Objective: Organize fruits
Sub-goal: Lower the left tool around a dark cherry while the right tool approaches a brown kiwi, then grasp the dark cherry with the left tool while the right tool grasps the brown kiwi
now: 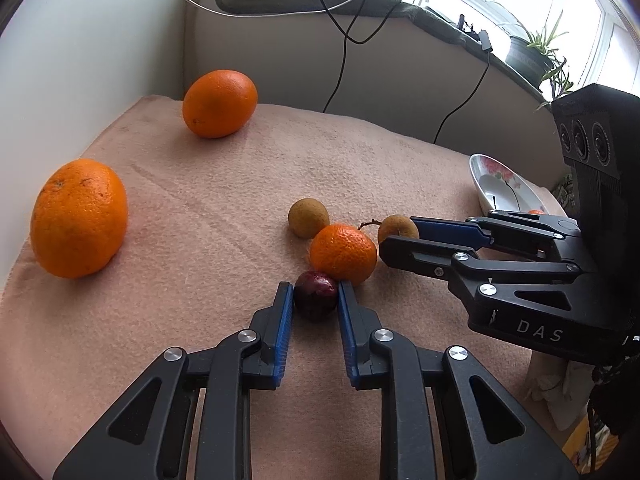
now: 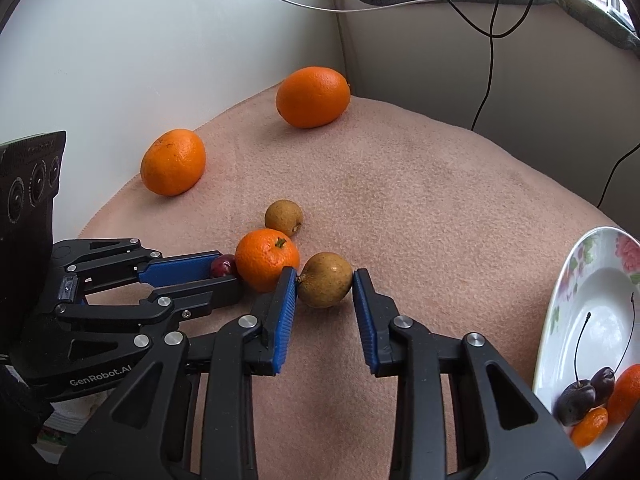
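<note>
Partly done. Already in the white floral porcelain plate [image 2: 576, 276]: two dark long-stemmed cherries [image 2: 584, 398] and two small orange citrus pieces [image 2: 590, 426]. Still on the pink fleece-covered desk [image 2: 420, 208]: two large oranges [image 2: 313, 96], a mandarin [image 2: 267, 259], a loose brown longan [image 2: 283, 217]. Left tongs [image 1: 316, 296] clenched on a dark red plum-like fruit [image 1: 316, 295]; right tongs [image 2: 325, 280] released, straddling another brown longan [image 2: 325, 285].

Both wrist views look down close, converging on the shared tangerine [image 1: 343, 253] [image 2: 267, 260]; edges warp, perhaps misleadingly.
</note>
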`<state>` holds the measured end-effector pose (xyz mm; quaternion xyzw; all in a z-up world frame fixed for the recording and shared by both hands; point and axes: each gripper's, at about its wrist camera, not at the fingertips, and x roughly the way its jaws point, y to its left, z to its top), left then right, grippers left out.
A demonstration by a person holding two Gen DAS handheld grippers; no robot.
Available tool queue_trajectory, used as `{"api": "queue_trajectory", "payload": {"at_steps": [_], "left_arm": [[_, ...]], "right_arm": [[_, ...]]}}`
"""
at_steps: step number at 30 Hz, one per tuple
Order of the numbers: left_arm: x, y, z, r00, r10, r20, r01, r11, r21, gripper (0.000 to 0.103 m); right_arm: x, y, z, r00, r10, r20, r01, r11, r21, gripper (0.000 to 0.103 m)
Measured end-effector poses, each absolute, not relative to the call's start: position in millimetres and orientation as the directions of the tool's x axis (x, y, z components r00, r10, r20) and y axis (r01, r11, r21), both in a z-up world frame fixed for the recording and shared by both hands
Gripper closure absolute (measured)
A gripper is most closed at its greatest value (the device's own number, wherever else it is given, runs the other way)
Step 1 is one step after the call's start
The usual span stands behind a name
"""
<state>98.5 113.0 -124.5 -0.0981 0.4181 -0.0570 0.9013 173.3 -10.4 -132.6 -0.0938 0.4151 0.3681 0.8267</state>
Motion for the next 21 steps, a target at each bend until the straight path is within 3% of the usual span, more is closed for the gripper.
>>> {"api": "queue_trajectory", "payload": {"at_steps": [21], "left_arm": [[105, 76, -89, 0.701, -0.243, -0.671, 0.086, 0.962, -0.259, 0.082]], "right_arm": [[162, -98, -85, 0.512, 0.533, -0.673, -0.592, 0.787, 0.173, 0.073]]}}
